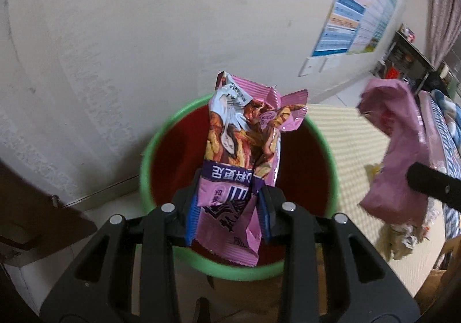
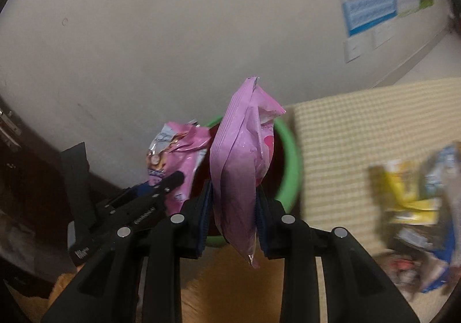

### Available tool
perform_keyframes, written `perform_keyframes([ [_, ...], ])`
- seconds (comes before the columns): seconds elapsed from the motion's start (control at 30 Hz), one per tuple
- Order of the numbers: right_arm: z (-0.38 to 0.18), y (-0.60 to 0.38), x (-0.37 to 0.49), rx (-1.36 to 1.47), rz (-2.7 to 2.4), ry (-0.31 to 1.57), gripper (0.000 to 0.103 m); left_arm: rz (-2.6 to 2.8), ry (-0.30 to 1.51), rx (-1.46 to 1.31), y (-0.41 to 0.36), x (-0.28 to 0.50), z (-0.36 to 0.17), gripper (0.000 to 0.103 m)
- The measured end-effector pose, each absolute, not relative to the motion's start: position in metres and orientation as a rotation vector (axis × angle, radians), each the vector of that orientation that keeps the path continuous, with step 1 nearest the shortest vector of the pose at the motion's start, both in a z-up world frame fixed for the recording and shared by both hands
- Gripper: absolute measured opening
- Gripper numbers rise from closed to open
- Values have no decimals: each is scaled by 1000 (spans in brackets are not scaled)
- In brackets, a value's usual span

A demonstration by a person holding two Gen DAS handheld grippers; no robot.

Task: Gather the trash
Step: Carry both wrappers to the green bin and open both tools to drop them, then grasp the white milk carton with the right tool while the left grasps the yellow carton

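Right in front of me, my left gripper pinches a crinkly pink snack wrapper with purple print. The wrapper sticks up between the two black fingers. It hangs over a bin with a green rim and a dark red inside. The bin stands on the floor close to the pale wall.

My right gripper is pressed tight on a plain pink packet. That packet stands up between its fingers too, with the bin just behind it. From this side I can see my other gripper low on the left, with its wrapper next to the bin rim.

To the right of the bin is a yellow checked mat. More trash lies on it, far right, but it is blurry. A poster hangs on the wall, up on the right.
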State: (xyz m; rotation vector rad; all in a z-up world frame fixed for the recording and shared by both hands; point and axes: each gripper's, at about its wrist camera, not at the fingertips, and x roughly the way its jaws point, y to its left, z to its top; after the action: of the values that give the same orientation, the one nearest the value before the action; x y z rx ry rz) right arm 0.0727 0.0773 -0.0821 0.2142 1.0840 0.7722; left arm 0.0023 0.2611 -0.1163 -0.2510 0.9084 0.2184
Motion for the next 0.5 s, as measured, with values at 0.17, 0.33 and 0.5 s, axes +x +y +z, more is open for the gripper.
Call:
perform_keyframes([
  [0.17, -102, 112, 92, 229, 816, 1141, 38, 273, 915, -268, 277, 2, -123, 42],
  [0.33, -111, 114, 102, 254, 792, 1131, 60, 285, 924, -284, 283, 1, -130, 59],
  [0.5, -103, 83, 88, 236, 737, 1120, 60, 266, 932, -281, 277, 3, -132, 62],
])
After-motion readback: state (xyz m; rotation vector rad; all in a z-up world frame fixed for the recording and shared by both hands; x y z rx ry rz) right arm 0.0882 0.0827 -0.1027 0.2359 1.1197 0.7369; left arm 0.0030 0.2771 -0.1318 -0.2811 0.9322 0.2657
